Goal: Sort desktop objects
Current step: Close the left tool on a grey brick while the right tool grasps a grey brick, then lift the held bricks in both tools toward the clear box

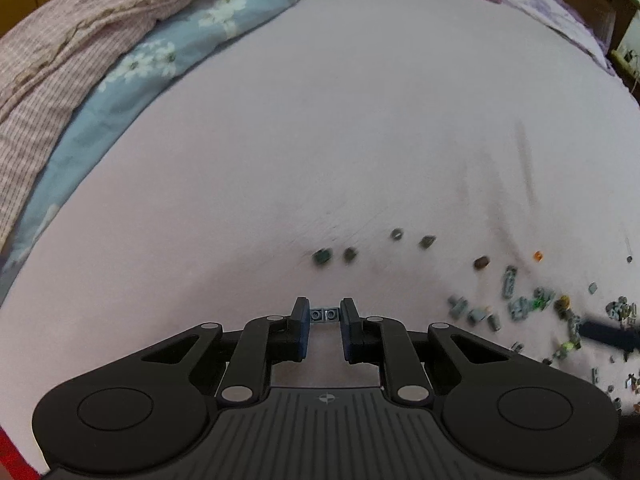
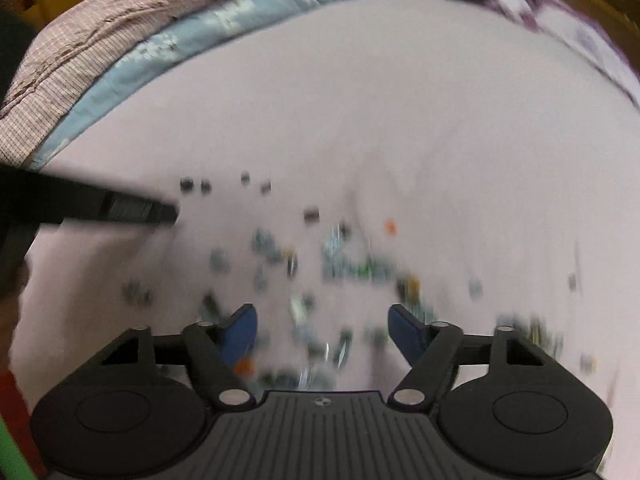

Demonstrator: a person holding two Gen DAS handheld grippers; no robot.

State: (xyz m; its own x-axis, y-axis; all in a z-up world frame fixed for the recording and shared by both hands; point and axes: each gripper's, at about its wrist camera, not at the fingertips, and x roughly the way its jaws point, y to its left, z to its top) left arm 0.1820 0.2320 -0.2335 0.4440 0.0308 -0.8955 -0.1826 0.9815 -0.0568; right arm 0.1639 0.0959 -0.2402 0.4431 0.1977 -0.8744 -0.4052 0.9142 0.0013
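Left gripper [image 1: 325, 315]: fingers drawn in close, pinching a small grey two-stud brick [image 1: 324, 315] by its ends, held just above the pink sheet [image 1: 320, 120]. Brick sits right at the fingertips, studs facing the camera.

Ahead of it, a loose row of four small dark pieces [image 1: 322, 256] lies on the sheet, each apart from the next. A brown piece [image 1: 481, 262] and a tiny orange piece [image 1: 538, 255] lie further right. Main scatter of grey bricks [image 1: 520, 306], with a few green and yellow bits mixed in, spreads along the right side, well apart from the held brick. Dark bar at the right edge of the left wrist view crosses this scatter; cannot tell what it is.

Right gripper [image 2: 322, 322]: fingers spread wide, nothing between them, hovering over the scatter of bricks [image 2: 340, 264]. View heavily motion-blurred; individual pieces not resolvable.

Bedding at far edge: blue floral quilt [image 1: 160, 52] and pink checked blanket [image 1: 60, 40] bunched along the left, purple patterned fabric [image 1: 552, 12] at far right
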